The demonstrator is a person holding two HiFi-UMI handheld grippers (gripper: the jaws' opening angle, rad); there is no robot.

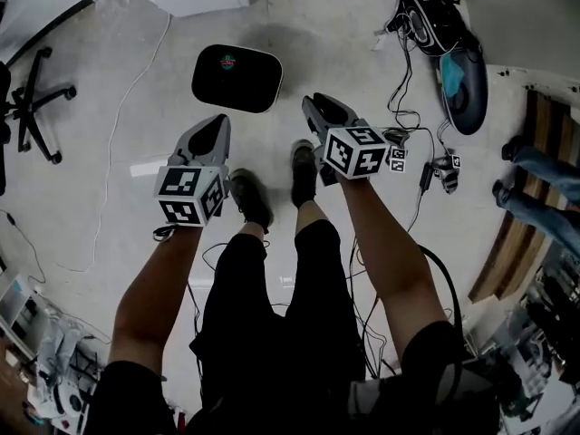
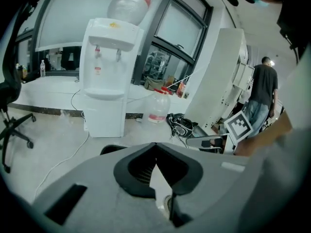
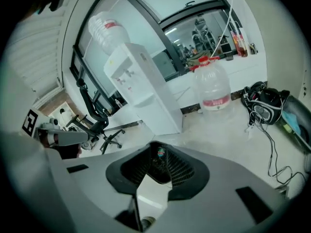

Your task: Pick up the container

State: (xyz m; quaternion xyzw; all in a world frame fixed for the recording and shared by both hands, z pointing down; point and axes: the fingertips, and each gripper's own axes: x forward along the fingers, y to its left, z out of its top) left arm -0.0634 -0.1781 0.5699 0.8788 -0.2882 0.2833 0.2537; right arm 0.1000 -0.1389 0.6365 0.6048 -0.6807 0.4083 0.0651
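A black, rounded-rectangle container (image 1: pixel 237 77) with a small green and red sticker on its lid lies flat on the pale floor. My left gripper (image 1: pixel 217 122) hangs just below its left end, jaws together, nothing in them. My right gripper (image 1: pixel 314 104) hangs off its right side, also shut and empty. In the left gripper view the shut left gripper (image 2: pixel 155 145) hides most of the container (image 2: pixel 112 149), which shows as a dark sliver. In the right gripper view the container (image 3: pixel 158 164) shows through the opening behind the tips of the shut right gripper (image 3: pixel 155 142).
A white water dispenser (image 2: pixel 109 81) and a clear water jug (image 2: pixel 158 108) stand beyond the container. An office chair (image 1: pixel 32 98) is at the left. Cables (image 1: pixel 417 152) and a black bag (image 1: pixel 462 80) lie at the right. My shoes (image 1: pixel 249 198) stand below the grippers. Another person's legs (image 1: pixel 535 179) are at far right.
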